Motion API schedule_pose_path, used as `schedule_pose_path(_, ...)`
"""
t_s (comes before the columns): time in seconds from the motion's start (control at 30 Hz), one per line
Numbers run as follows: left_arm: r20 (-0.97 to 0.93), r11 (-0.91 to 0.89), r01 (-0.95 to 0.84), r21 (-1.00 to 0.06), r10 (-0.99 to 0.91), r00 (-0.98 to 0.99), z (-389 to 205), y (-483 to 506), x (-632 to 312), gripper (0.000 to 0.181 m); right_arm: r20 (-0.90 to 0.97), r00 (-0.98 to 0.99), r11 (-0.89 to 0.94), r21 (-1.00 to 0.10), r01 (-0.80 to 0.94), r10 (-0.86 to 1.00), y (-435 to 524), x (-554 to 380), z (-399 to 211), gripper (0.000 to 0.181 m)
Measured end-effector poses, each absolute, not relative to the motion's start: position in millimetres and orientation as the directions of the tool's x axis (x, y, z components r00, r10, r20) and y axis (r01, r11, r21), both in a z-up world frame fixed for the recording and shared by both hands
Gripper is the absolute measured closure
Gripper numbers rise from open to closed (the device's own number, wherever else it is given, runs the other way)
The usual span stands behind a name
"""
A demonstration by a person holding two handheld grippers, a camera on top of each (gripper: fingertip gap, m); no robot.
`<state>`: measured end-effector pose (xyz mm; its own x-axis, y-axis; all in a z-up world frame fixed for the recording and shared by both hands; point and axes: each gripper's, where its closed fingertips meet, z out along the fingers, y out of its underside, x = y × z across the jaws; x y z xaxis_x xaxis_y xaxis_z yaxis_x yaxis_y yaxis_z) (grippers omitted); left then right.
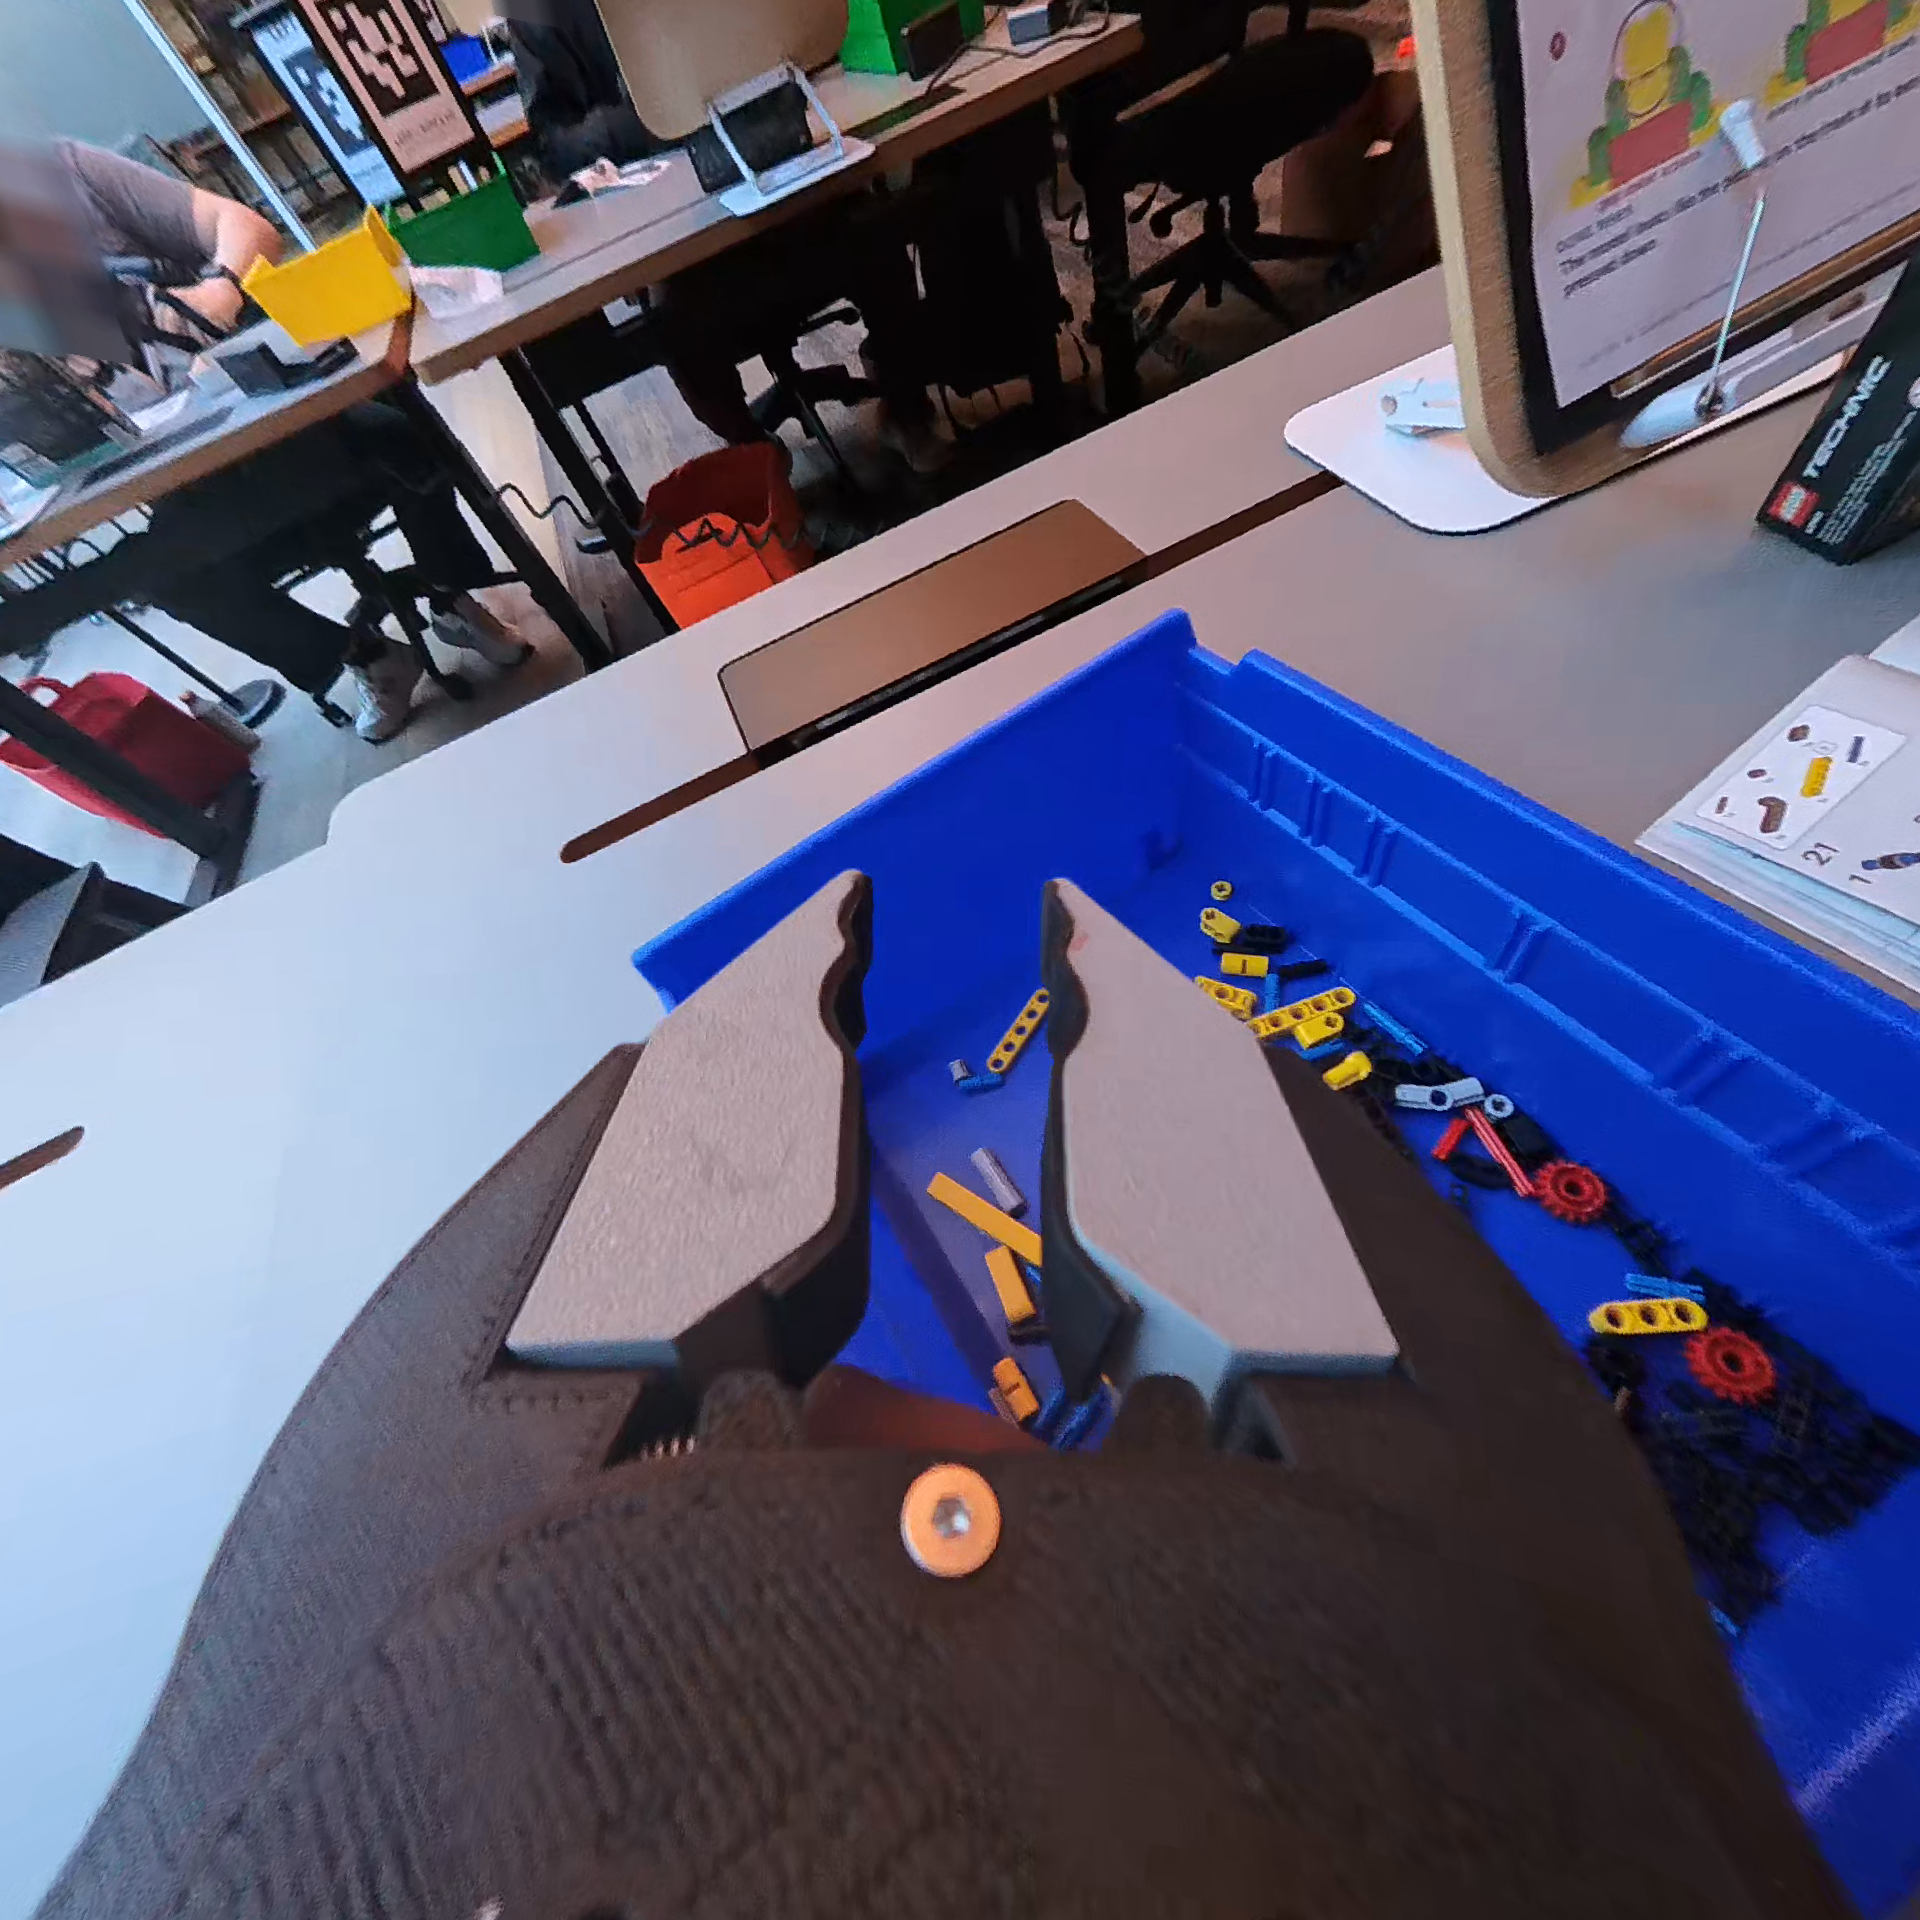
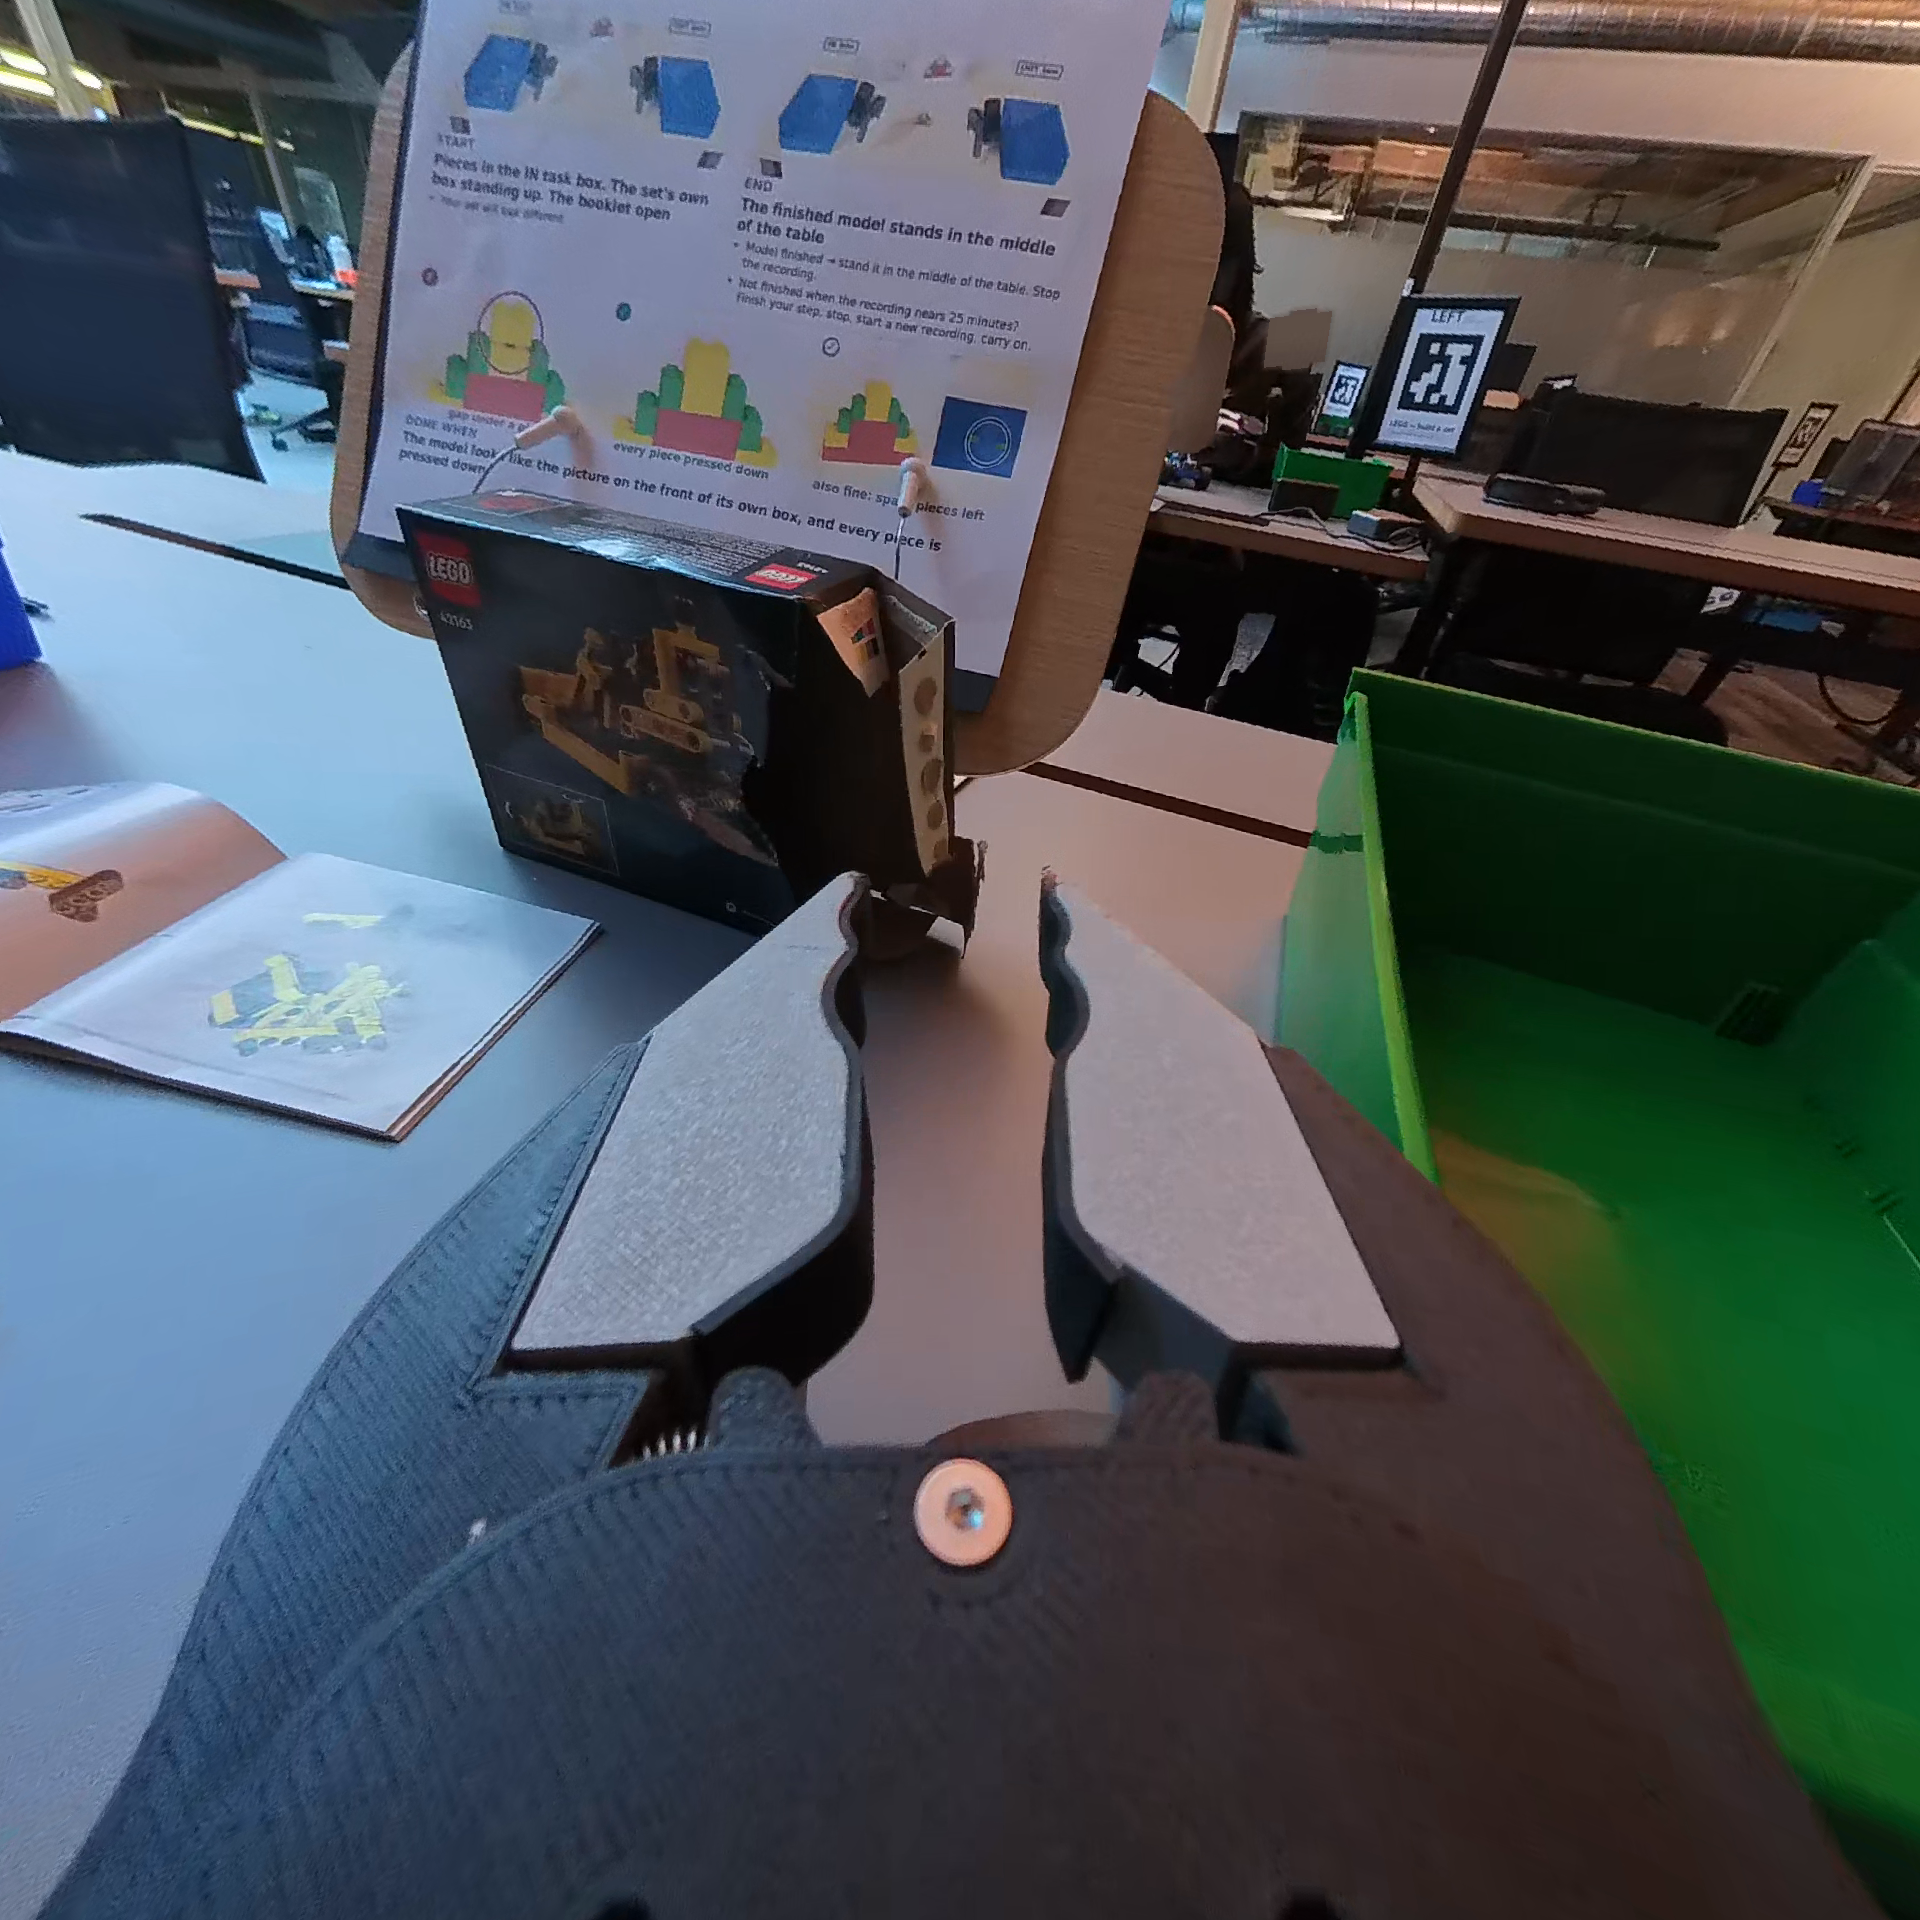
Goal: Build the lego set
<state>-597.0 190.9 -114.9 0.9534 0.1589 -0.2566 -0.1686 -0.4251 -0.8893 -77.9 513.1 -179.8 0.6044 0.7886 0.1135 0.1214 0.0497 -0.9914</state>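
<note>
Spanning grey table (image 2: 208, 1299): blue bin (image 1: 1039, 748), green bin (image 2: 1558, 831); office desks (image 1: 644, 239) behind.

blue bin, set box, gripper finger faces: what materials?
Blue bin: looks like moulded plastic, glossy, ribbed wall. Set box: printed cardboard, torn flap shows brown stock. Left gripper finger faces: matte grey textured sheet, possibly rubbery; body looks 3D-printed, layer lines.

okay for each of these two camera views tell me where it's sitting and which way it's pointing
Left wrist view: on the left gripper, open, looking down into the blue bin of loose pieces.
Right wrist view: on the right gripper, open, low over the table, facing the set's box.
Shared: that box, the open booklet, the instruction board.
</note>
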Motion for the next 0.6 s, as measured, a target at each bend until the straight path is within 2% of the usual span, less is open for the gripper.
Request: schedule_pose_path(0.6, -0.262, -0.401, -0.176, -0.899, 0.168, 0.950, -111.2, 192.3, -594.9, 0.152, 0.117, 0.610, 0.046, -0.990, 0.130, 0.784, 514.3, -78.2, -180.8, 0.156)
